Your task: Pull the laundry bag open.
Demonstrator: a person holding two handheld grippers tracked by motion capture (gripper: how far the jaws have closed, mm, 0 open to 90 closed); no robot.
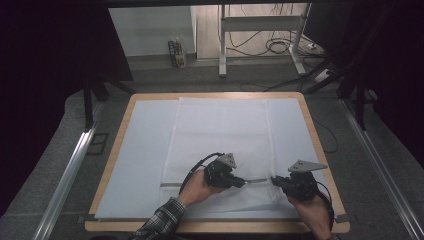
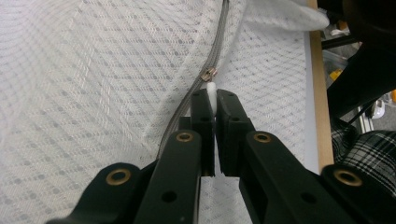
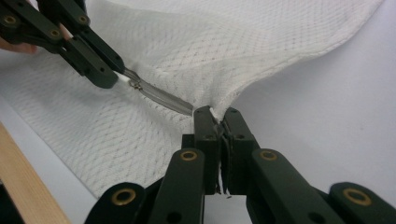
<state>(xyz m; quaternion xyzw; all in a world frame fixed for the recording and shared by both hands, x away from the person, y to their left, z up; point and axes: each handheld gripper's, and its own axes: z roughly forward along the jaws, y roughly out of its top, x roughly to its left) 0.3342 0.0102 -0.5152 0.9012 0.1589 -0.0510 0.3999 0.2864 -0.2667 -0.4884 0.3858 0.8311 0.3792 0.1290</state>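
Note:
A white mesh bag (image 1: 220, 130) lies flat on the table, with a grey zipper (image 1: 257, 179) along its near end. My left gripper (image 1: 243, 183) is shut on the zipper's white pull tab (image 2: 212, 91), just behind the metal slider (image 2: 209, 74). The right gripper (image 1: 274, 179) faces it from the right and is shut on the bag's edge at the zipper's end (image 3: 189, 108). In the right gripper view the left gripper (image 3: 112, 79) holds the tab (image 3: 122, 78), and the closed zipper (image 3: 161, 97) runs taut between the two grippers. The bag corner (image 3: 280, 56) is lifted off the sheet.
A white sheet (image 1: 135, 150) covers the wooden table (image 1: 320, 145). Metal rails (image 1: 70, 170) run along both sides of the table. On the floor behind it stand desk legs (image 1: 222, 45), cables (image 1: 280, 47) and a small carton (image 1: 176, 52).

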